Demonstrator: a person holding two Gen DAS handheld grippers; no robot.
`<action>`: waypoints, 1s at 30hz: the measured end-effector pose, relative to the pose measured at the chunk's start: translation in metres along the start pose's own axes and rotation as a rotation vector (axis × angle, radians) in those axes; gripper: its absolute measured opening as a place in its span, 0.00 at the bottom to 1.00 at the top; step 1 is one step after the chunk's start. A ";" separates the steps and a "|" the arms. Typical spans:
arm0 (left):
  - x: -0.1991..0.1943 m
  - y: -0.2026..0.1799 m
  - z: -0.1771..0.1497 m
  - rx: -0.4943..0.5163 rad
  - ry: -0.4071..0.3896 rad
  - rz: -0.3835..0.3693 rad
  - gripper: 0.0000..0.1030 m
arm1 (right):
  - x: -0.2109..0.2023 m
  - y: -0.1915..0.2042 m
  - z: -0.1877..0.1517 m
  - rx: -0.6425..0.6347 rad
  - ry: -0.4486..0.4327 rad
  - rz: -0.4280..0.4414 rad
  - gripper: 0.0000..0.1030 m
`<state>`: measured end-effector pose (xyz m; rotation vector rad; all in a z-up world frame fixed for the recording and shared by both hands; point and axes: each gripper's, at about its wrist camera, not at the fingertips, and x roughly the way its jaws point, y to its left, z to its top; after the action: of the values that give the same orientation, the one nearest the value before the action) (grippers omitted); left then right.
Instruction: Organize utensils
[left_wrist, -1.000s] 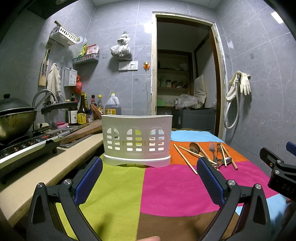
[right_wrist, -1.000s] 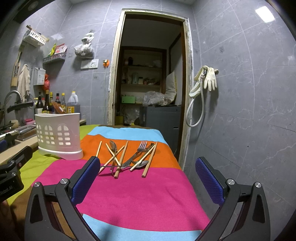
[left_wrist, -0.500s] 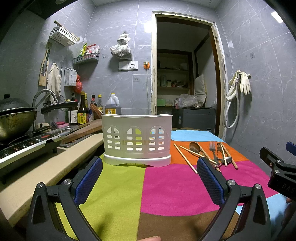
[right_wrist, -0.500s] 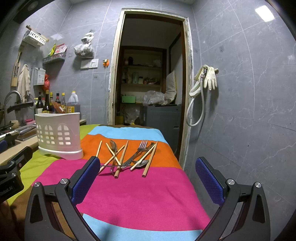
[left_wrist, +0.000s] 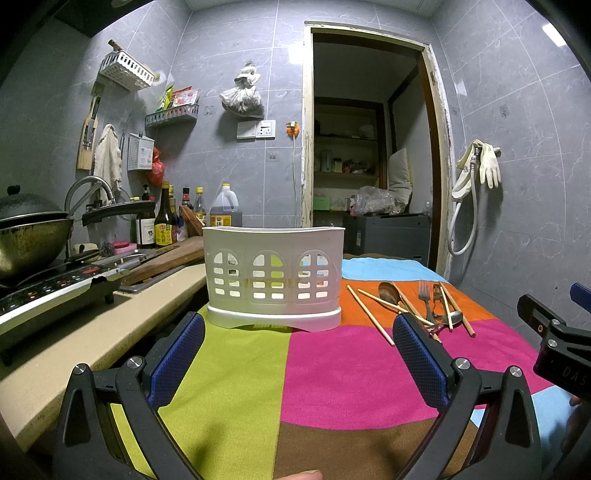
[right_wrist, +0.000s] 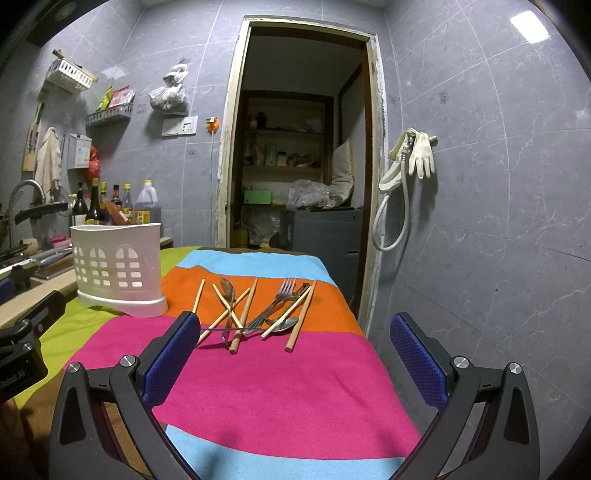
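A white plastic utensil basket (left_wrist: 273, 277) (right_wrist: 118, 273) stands upright on the striped cloth. To its right lies a loose pile of utensils (right_wrist: 258, 314) (left_wrist: 413, 302): several wooden chopsticks (right_wrist: 301, 317), a fork (right_wrist: 282, 295), and metal spoons (right_wrist: 227, 291). My left gripper (left_wrist: 297, 354) hovers open in front of the basket, holding nothing. Facing the pile from a short way back, my right gripper (right_wrist: 293, 354) is open and empty too. The right gripper's body (left_wrist: 557, 339) shows at the right edge of the left wrist view.
A colourful striped cloth (right_wrist: 280, 384) covers the table. To the left is a beige counter (left_wrist: 74, 332) with a stove (left_wrist: 44, 291), a wok (left_wrist: 29, 236), a cutting board (left_wrist: 162, 258) and bottles (left_wrist: 166, 221). A doorway (right_wrist: 299, 147) lies behind; the tiled wall (right_wrist: 480, 221) is close on the right.
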<state>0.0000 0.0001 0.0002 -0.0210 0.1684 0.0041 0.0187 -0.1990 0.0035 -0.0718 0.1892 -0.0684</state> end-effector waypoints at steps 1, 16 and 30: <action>0.000 0.000 0.000 0.000 0.000 0.000 0.97 | 0.000 0.000 0.000 0.000 0.000 0.001 1.00; -0.002 0.003 -0.002 0.001 0.002 -0.002 0.97 | -0.001 0.002 -0.008 0.001 0.005 0.004 1.00; -0.001 -0.001 -0.002 0.018 -0.012 0.009 0.97 | 0.002 0.001 -0.010 -0.004 0.017 0.004 1.00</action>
<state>-0.0016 -0.0014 -0.0020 -0.0026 0.1565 0.0113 0.0190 -0.1986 -0.0064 -0.0745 0.2061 -0.0647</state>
